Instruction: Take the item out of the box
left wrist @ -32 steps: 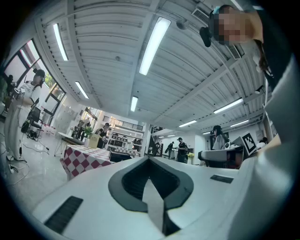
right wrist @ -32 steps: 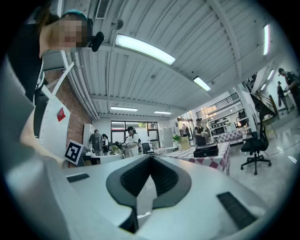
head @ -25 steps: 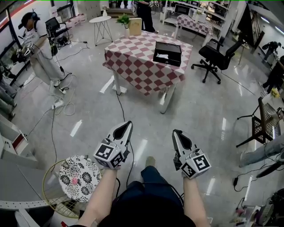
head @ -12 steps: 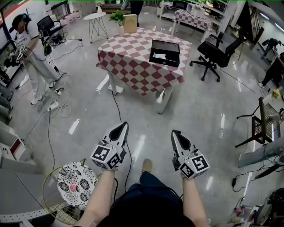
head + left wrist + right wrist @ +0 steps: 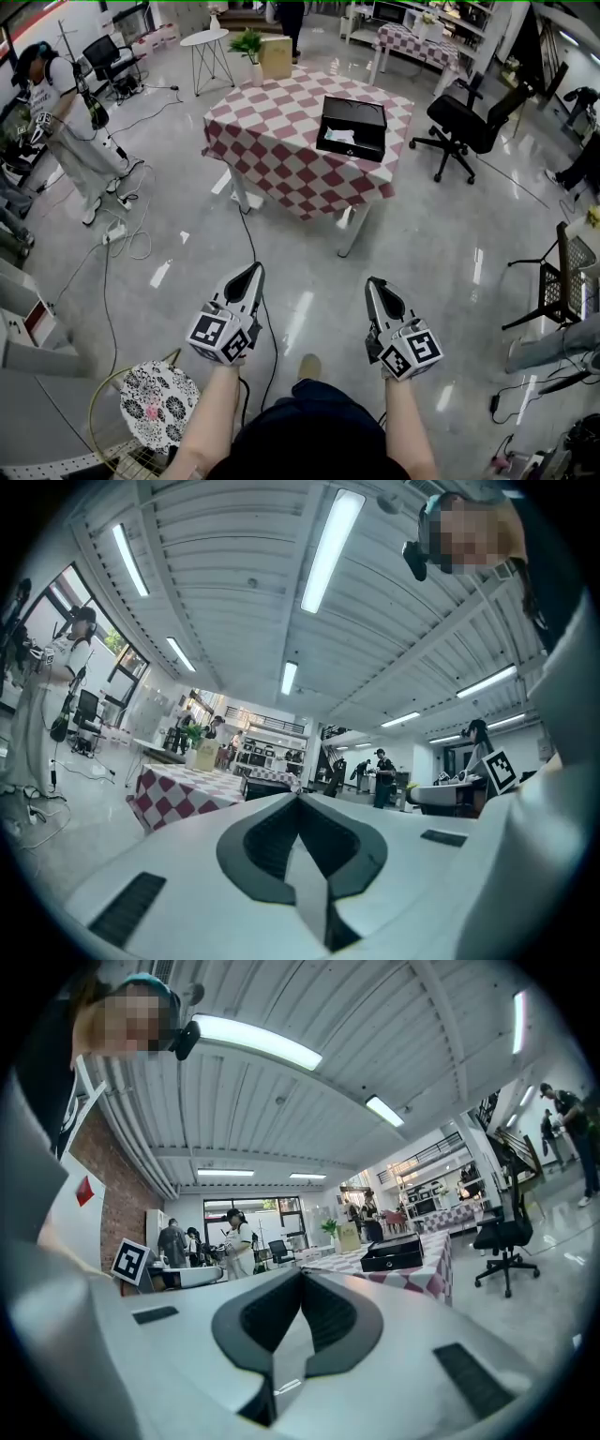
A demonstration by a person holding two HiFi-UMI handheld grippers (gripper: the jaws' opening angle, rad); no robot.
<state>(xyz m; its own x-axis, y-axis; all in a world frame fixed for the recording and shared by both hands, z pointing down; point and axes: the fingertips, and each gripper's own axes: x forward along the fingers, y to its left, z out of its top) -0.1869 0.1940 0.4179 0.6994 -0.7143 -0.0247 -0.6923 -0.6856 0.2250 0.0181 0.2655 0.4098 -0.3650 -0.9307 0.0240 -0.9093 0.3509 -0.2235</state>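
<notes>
At the far left a person (image 5: 64, 112) in pale clothes stands on the grey floor (image 5: 169, 225), and a round patterned seat (image 5: 155, 398) sits near the bottom edge. The left hand-held gripper (image 5: 250, 273) is held low over the floor, its jaws pressed together with nothing between them; its own view shows the closed tips (image 5: 300, 799) aimed toward the room. Far ahead stands the tabletop (image 5: 272, 141) under a red-and-white checked cloth, and a cable (image 5: 253, 225) trails from it across the floor. The black box (image 5: 352, 127) lies open near the tabletop's right edge, a pale item (image 5: 343, 137) inside it, well apart from both grippers. The right hand-held gripper (image 5: 377, 284) hangs beside the left one, likewise closed and empty. A black office chair (image 5: 469, 127) stands right of the tabletop.
</notes>
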